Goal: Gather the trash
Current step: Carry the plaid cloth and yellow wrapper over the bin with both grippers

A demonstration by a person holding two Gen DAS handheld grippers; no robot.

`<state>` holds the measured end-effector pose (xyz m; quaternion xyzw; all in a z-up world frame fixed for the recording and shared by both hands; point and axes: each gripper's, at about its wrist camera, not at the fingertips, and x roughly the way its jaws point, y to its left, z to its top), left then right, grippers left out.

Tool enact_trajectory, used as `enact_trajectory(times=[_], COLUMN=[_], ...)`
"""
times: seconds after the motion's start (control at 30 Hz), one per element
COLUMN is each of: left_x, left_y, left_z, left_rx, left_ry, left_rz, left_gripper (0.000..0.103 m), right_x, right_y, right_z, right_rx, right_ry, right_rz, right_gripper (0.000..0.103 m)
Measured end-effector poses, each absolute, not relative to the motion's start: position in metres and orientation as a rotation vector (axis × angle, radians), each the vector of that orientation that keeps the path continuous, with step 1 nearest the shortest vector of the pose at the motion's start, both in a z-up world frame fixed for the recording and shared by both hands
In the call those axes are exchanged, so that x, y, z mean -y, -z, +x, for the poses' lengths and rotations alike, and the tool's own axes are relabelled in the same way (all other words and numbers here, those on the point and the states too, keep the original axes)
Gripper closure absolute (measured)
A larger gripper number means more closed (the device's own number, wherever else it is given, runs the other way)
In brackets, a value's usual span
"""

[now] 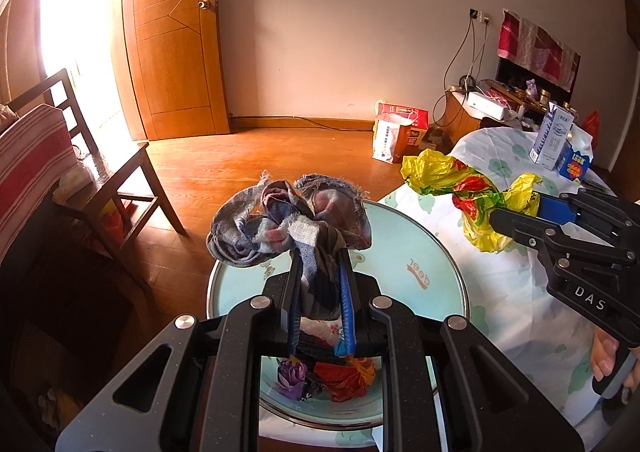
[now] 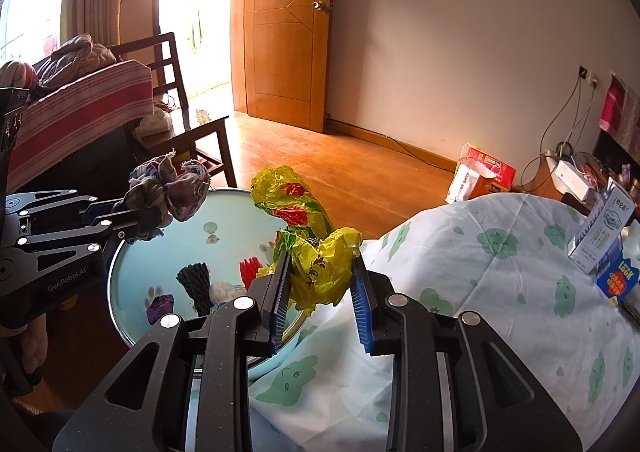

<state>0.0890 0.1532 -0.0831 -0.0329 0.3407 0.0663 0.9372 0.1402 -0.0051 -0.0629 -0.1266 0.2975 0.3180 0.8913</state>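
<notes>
My left gripper (image 1: 320,256) is shut on a frayed plaid rag (image 1: 288,220) and holds it above a pale blue round basin (image 1: 420,252). The basin also shows in the right wrist view (image 2: 224,220), with a purple wrapper (image 2: 160,306), a black ribbed piece (image 2: 196,284) and a red piece (image 2: 250,270) inside. My right gripper (image 2: 320,256) is shut on a crumpled yellow, red and green plastic bag (image 2: 316,264), held at the basin's right rim. The bag (image 1: 460,184) and right gripper (image 1: 500,218) appear in the left wrist view. The left gripper (image 2: 156,218) and rag (image 2: 172,188) appear at left.
A table with a white green-patterned cloth (image 2: 500,292) lies to the right, bearing a milk carton (image 2: 604,236) and a blue box (image 2: 618,280). A wooden chair (image 1: 100,156) stands left. A paper bag (image 1: 396,132) sits on the wooden floor by the wall.
</notes>
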Motion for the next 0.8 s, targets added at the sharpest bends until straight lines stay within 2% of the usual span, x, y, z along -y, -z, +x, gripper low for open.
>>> enact_trajectory(times=[0.8], left_x=[-0.167], left_y=[0.084], left_z=[0.087], left_rx=[-0.7], left_ry=[-0.176], left_rz=[-0.091], left_gripper=[0.087], right_x=[-0.013], right_y=[0.065], right_z=[0.14], right_rx=[-0.617], right_ry=[-0.685], right_rz=[-0.291], right_gripper=[0.074])
